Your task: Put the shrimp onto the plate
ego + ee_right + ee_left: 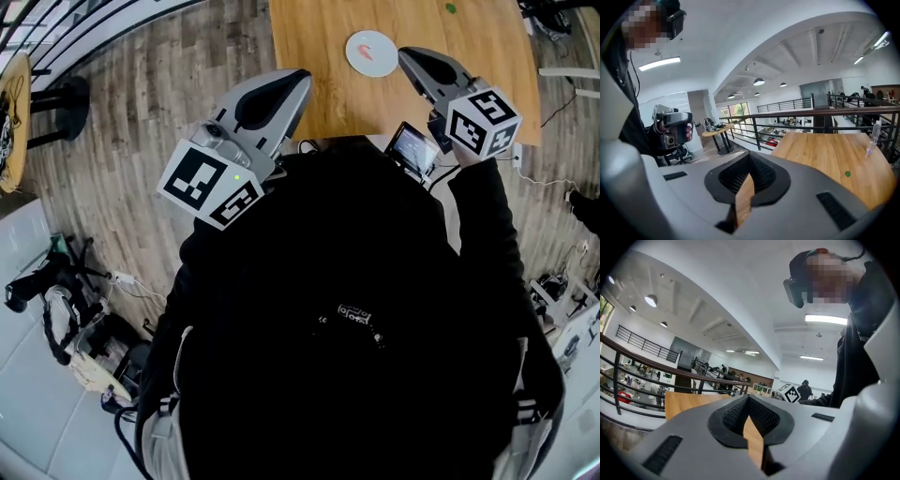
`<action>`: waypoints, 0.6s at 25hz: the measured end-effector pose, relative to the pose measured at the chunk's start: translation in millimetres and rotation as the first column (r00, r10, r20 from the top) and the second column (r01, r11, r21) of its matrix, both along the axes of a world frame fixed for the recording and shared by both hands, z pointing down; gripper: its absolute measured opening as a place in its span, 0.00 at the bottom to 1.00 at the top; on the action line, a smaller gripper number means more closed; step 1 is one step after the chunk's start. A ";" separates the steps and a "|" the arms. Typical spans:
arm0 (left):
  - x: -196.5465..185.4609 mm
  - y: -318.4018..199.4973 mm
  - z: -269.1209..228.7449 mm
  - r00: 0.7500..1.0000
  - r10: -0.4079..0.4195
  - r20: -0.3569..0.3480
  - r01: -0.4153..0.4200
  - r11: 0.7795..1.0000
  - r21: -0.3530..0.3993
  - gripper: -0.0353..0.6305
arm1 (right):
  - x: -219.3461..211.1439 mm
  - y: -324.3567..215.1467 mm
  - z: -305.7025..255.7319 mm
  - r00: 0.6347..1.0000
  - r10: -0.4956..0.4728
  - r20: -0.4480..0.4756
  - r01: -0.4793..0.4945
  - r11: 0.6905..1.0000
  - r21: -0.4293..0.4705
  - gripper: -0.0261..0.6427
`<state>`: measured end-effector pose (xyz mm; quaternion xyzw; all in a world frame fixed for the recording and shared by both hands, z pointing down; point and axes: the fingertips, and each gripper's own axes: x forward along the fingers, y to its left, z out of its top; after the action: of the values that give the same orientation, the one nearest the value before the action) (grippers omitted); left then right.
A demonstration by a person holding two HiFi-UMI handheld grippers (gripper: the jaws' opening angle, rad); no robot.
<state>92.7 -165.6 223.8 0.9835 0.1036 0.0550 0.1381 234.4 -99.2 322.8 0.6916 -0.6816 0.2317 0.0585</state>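
A round white plate (pixel 371 53) sits on the wooden table (pixel 309 56) in the head view. A small pinkish curved shrimp (pixel 367 50) lies on the plate. My left gripper (pixel 302 79) is held over the table's near left edge, well left of the plate. Its jaws are together with nothing between them (pixel 749 401). My right gripper (pixel 406 56) hovers just right of the plate. It is shut and empty too (pixel 750 160). Both gripper views point level across the room, so neither shows the plate or the shrimp.
A small green dot (pixel 451 8) lies on the far part of the table (pixel 834 154), and a clear bottle (pixel 871 139) stands at its far edge. A small screen device (pixel 413 147) sits at the near edge. Black railings (pixel 797 117) and a round side table (pixel 11 103) surround the area.
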 end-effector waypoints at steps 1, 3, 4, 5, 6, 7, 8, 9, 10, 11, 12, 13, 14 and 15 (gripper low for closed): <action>9.6 14.4 0.1 1.000 0.016 -0.004 -0.016 1.000 -0.002 0.06 | 3.9 13.2 -8.6 1.000 0.005 -0.002 -0.005 1.000 0.018 0.07; 25.2 35.1 -0.2 0.999 0.042 -0.014 -0.042 0.999 0.002 0.06 | 8.4 32.6 -27.3 1.000 0.011 0.006 -0.011 0.998 0.069 0.07; 30.4 38.4 -1.8 0.998 0.051 -0.021 -0.051 0.999 0.007 0.06 | 8.3 35.9 -38.2 1.000 0.008 0.004 -0.008 0.995 0.099 0.07; 34.0 38.1 -4.6 0.998 0.058 -0.028 -0.057 0.998 0.015 0.06 | 6.8 35.4 -49.5 1.000 0.002 -0.004 -0.001 0.991 0.131 0.07; 36.3 36.7 -7.8 0.998 0.062 -0.032 -0.061 0.998 0.022 0.06 | 4.0 33.7 -59.5 1.000 -0.005 -0.011 0.007 0.987 0.159 0.07; 37.7 36.6 -10.8 0.997 0.066 -0.035 -0.065 0.998 0.023 0.06 | 0.3 33.2 -66.1 1.000 -0.012 -0.011 0.014 0.984 0.180 0.06; 38.7 39.0 -12.9 0.997 0.069 -0.037 -0.068 0.998 0.017 0.06 | -3.5 35.2 -68.6 1.000 -0.019 -0.001 0.019 0.982 0.190 0.06; 39.9 44.0 -13.9 0.997 0.071 -0.038 -0.071 0.997 0.006 0.06 | -6.7 39.9 -68.6 1.000 -0.025 0.018 0.021 0.981 0.195 0.06; 41.9 51.4 -13.5 0.997 0.073 -0.037 -0.073 0.997 -0.005 0.06 | -8.9 47.1 -68.1 0.999 -0.030 0.041 0.021 0.980 0.200 0.06; 45.3 60.6 -11.8 0.996 0.077 -0.034 -0.077 0.997 -0.013 0.06 | -9.3 56.2 -68.2 0.998 -0.034 0.060 0.021 0.978 0.206 0.06; 50.6 70.5 -9.6 0.996 0.083 -0.033 -0.083 0.996 -0.015 0.06 | -7.2 66.1 -69.8 0.997 -0.037 0.069 0.021 0.977 0.214 0.06; 57.4 80.4 -7.6 0.996 0.088 -0.033 -0.089 0.996 -0.011 0.06 | -2.9 76.3 -73.2 0.997 -0.039 0.069 0.022 0.974 0.224 0.06; 64.5 90.4 -6.9 0.995 0.089 -0.035 -0.089 0.996 -0.003 0.06 | 2.2 87.2 -79.0 0.997 -0.039 0.065 0.022 0.971 0.237 0.06; 70.6 100.7 -8.1 0.996 0.081 -0.037 -0.081 0.997 0.004 0.06 | 6.2 98.9 -87.1 0.997 -0.040 0.062 0.023 0.967 0.253 0.06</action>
<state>163.3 -64.9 215.7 0.9794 0.1458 0.0425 0.1327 240.6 -0.3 235.7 0.6745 -0.7179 0.1651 -0.0491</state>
